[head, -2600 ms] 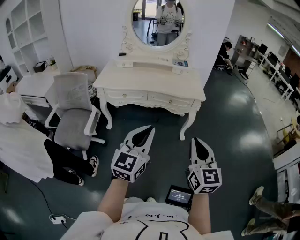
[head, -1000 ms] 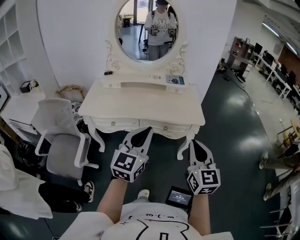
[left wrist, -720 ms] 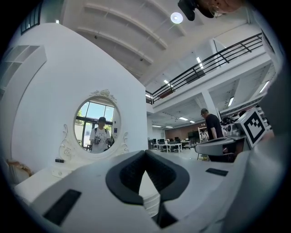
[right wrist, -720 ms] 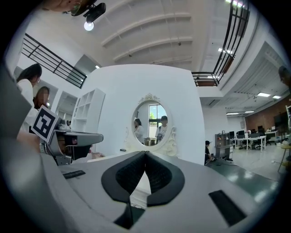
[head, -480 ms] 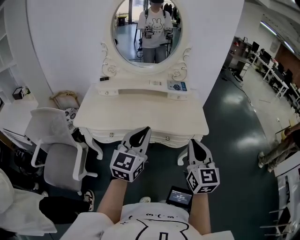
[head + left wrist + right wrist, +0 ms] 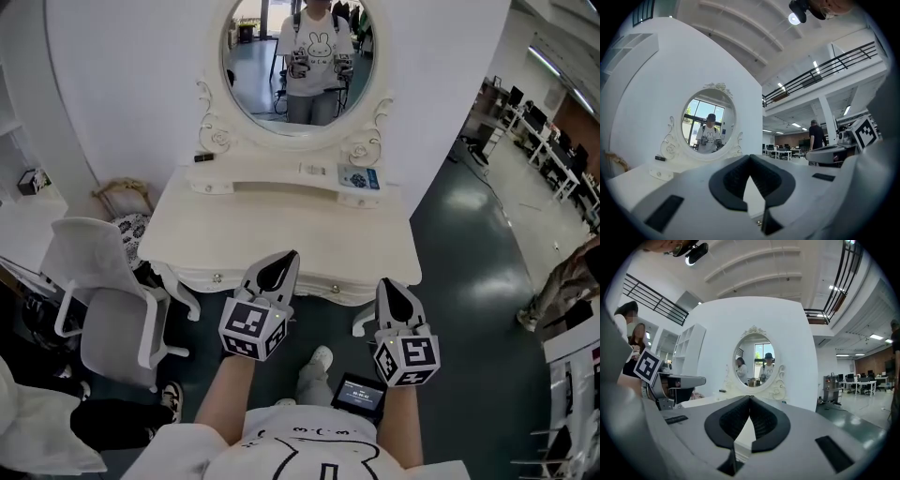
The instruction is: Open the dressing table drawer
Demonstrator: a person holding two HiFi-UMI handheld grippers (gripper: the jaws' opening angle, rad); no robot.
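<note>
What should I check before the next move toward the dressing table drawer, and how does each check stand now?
1. Drawers of the white carved dressing table shut, ready to pull: ok.
2. Small round handles in sight: ok, left knob and right knob both show.
3. Left gripper jaws apart for a knob: not ok, together and empty.
4. Right gripper jaws apart: not ok, together and empty.
5. Grey office chair out of the way: ok, it stands beside the table's left end.

grey office chair [image 6: 108,337]: upright, far left | dark floor [image 6: 469,234]: glossy | desk rows [image 6: 561,157]: far right background
</note>
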